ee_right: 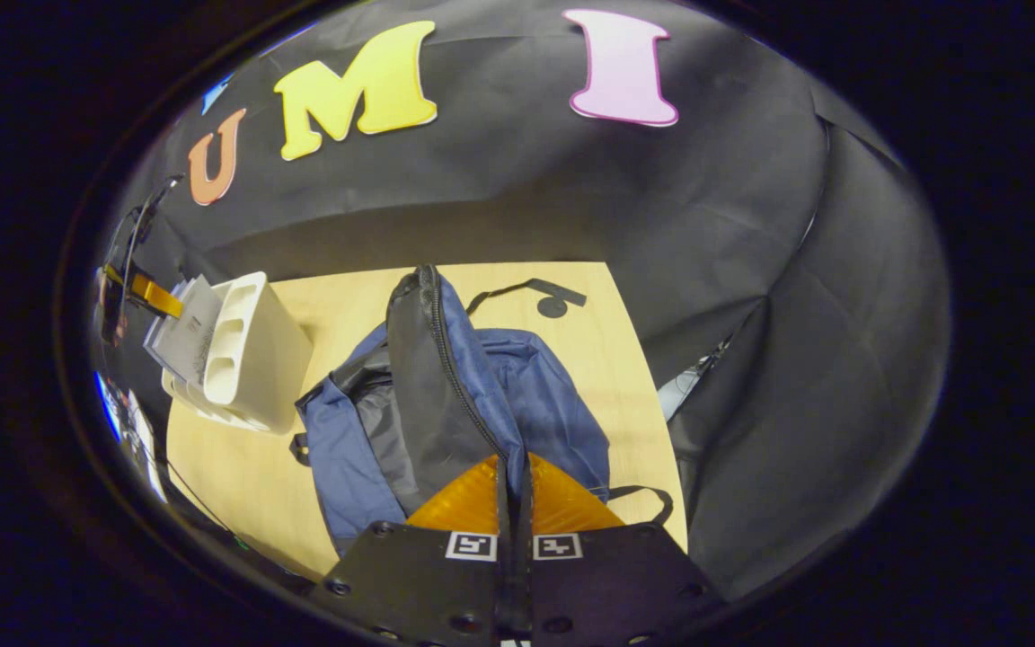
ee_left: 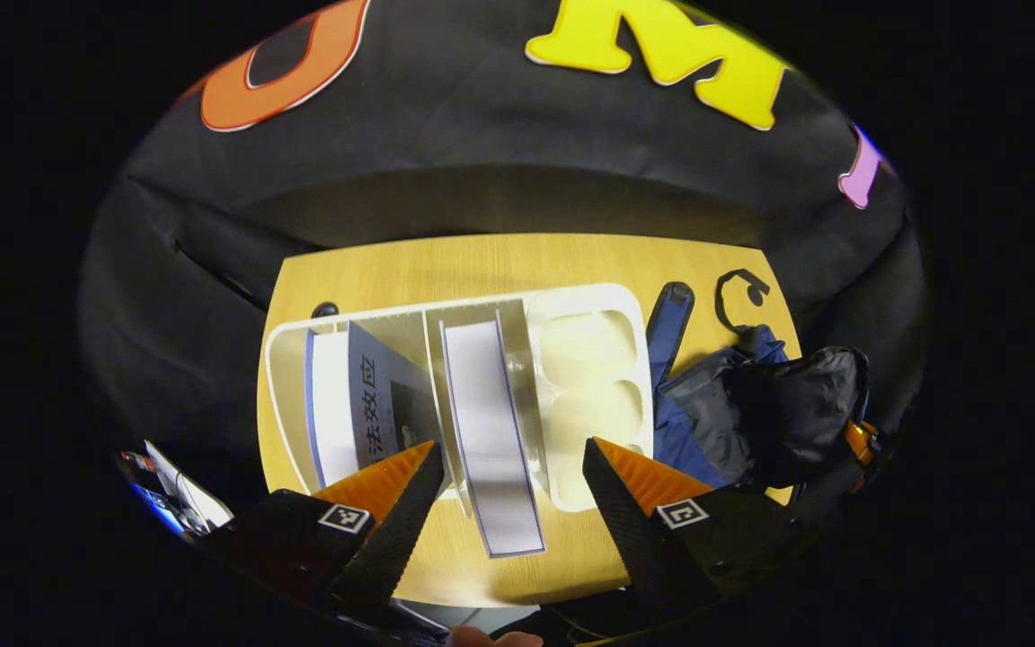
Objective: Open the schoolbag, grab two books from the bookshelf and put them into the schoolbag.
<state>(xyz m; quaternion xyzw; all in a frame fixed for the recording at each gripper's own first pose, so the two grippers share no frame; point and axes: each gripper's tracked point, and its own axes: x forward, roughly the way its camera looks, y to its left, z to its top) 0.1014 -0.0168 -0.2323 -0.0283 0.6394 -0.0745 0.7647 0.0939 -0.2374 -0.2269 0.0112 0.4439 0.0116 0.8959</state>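
Left gripper view: the left hand-held gripper (ee_left: 513,467) hangs above the surface (ee_left: 499,256), fingers spread wide, holding nothing. Between the fingers, at frame centre, stands the white bookshelf (ee_left: 603,301). One book (ee_left: 490,431) sits spine-up in its middle slot, its near end reaching down to lower centre, between the fingertips. A second book (ee_left: 356,404) leans in the left slot, cover partly showing. The shelf's right-hand compartments hold nothing visible. The schoolbag (ee_left: 751,404), blue and dark grey, lies just right of the shelf at centre right, a strap (ee_left: 670,314) reaching toward upper centre.

Right gripper view: the right hand-held gripper (ee_right: 513,490) sits at lower centre, fingers drawn together on the bag's dark flap, lifting it upright; a zip runs along the flap's edge. The bag body spreads over the surface at centre. The shelf with books stands at centre left, close to the bag.
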